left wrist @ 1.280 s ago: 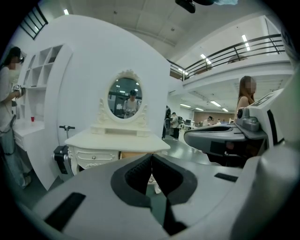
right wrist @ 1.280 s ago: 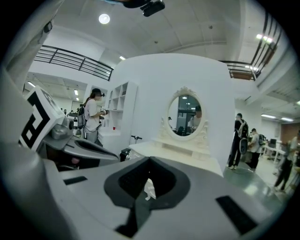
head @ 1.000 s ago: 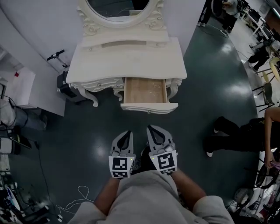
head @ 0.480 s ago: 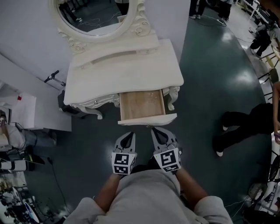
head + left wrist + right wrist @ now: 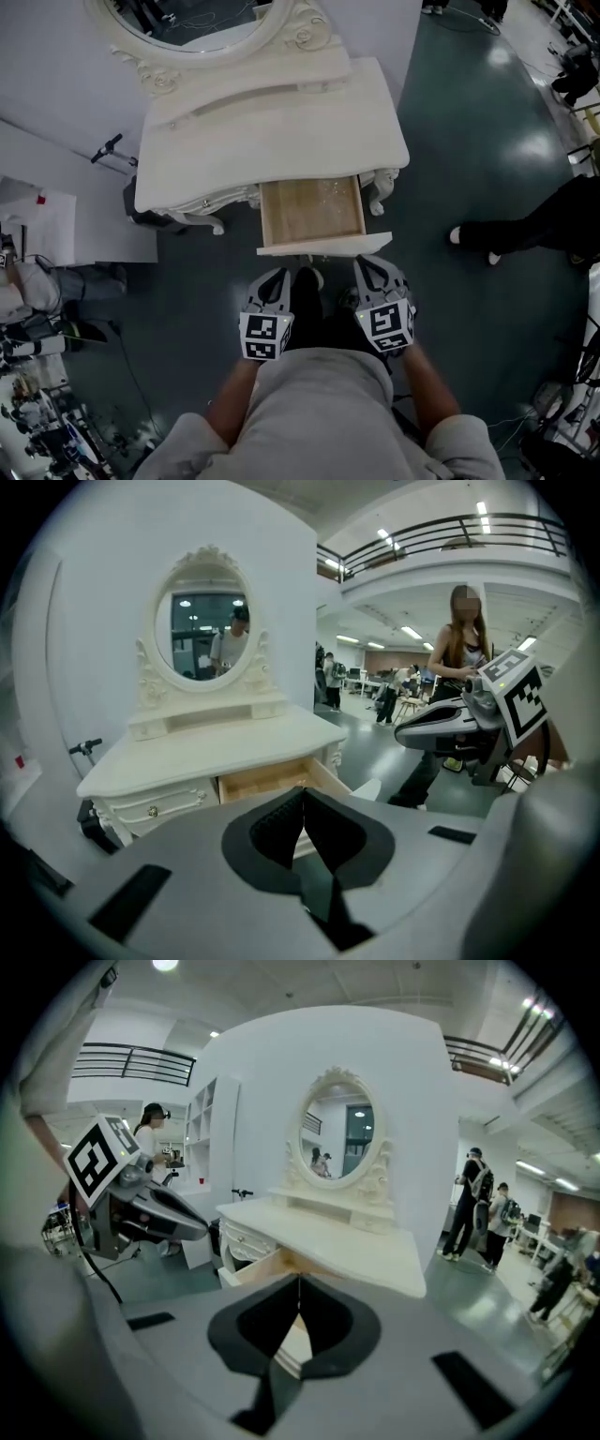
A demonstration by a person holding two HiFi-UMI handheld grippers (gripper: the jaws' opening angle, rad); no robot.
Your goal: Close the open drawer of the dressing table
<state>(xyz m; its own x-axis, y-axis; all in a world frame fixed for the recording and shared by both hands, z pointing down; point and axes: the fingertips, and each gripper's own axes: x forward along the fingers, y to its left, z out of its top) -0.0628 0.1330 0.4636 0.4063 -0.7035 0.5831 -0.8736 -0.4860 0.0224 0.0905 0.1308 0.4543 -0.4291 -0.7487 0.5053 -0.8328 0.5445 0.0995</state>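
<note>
The white dressing table (image 5: 272, 122) stands against the wall with its middle drawer (image 5: 311, 211) pulled out, showing a bare wooden bottom. The drawer's white front panel (image 5: 323, 246) faces me. My left gripper (image 5: 278, 277) is shut and empty, just short of the panel's left part. My right gripper (image 5: 367, 266) is also shut and empty, just short of the panel's right end. In the left gripper view the open drawer (image 5: 272, 778) lies right beyond the shut left gripper (image 5: 303, 794). In the right gripper view the drawer (image 5: 262, 1265) sits just past the shut right gripper (image 5: 299, 1283).
An oval mirror (image 5: 202, 23) rises at the table's back. A scooter (image 5: 108, 148) and a white box (image 5: 56, 225) stand to the left. A person's legs (image 5: 525, 225) reach in on the dark floor at the right. Cables and clutter lie at the lower left.
Both grippers have moved forward and down toward the drawer front and now sit close under it, spaced a little wider apart. The drawer has not moved.
</note>
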